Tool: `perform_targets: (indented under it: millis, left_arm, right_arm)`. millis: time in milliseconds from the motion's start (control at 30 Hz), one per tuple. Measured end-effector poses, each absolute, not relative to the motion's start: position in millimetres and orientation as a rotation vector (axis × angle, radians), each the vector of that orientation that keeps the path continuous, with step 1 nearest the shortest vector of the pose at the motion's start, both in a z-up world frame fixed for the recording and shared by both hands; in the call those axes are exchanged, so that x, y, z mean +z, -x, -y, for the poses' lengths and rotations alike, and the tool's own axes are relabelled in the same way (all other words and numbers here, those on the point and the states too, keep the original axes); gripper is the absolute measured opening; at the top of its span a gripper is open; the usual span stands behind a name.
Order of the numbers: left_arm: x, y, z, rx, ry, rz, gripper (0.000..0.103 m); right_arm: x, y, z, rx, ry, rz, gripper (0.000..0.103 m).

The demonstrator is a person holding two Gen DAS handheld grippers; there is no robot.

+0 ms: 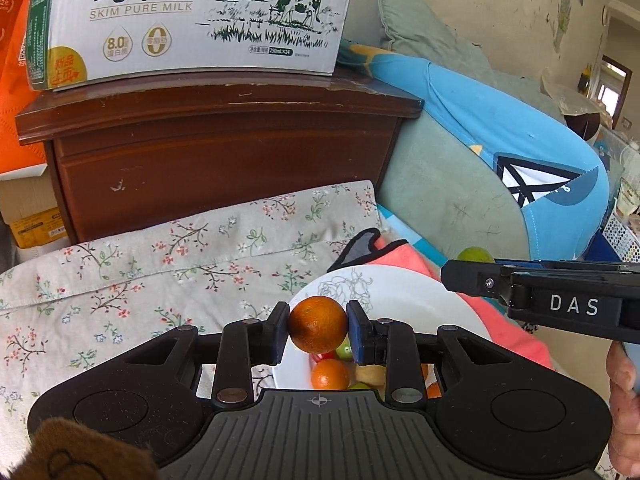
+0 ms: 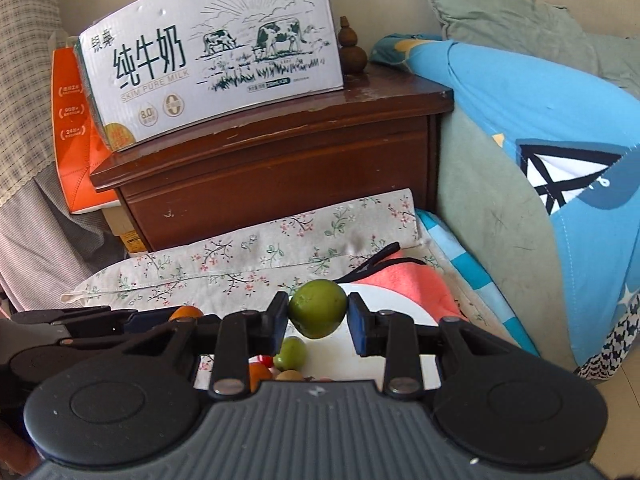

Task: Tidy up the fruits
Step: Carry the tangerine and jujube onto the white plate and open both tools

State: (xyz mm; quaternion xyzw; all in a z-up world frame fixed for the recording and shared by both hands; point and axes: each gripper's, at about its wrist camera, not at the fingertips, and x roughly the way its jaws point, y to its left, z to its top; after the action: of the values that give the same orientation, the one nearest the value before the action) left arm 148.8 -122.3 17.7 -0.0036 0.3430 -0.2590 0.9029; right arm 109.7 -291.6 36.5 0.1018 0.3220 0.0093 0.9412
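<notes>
Fruit is mid-air right now: the left claw (image 1: 318, 330) pinches an orange (image 1: 318, 324) and the right claw (image 2: 318, 316) pinches a green fruit (image 2: 318, 308), both above the white plate (image 1: 420, 300) on the bed. I'd carry them level, keeping the claws apart. The wooden nightstand (image 1: 224, 152) and blue pillow (image 1: 520, 128) crowd the far side.

Orange (image 1: 318, 325) gripped, green fruit (image 2: 318, 309) gripped — above plate (image 1: 404, 300)

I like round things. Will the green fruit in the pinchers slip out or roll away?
The green fruit is round and smooth, so it could probably slip. Only the two pads of the right gripper pinch its sides. Dropped onto the white plate, it would likely roll.
</notes>
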Motion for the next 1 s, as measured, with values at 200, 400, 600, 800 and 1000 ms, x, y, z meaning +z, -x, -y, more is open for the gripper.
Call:
perform_targets:
  millis: [200,400,600,800,1000]
  left_arm:
    - [8,-153,140,-0.568,0.02,-0.724,0.028]
    - [-4,-160,153,-0.576,0.023,-0.745,0.028]
    - [-17,-164,164,-0.593,0.037,-0.77,0.028]
    - [-22,-163,170,-0.613,0.045,-0.775,0.029]
    - [-7,-160,163,-0.599,0.064,-0.742,0.042]
  right_arm:
    - [22,-111,306,-0.064,-0.247,-0.723,0.032]
    - [9,-111,315,-0.121,-0.274,-0.783,0.032]
    - [0,-112,319,-0.145,-0.285,-0.825,0.032]
    - [-7,-115,320,-0.171,-0.289,-0.856,0.033]
    - [-2,-113,319,-0.177,-0.285,-0.827,0.034]
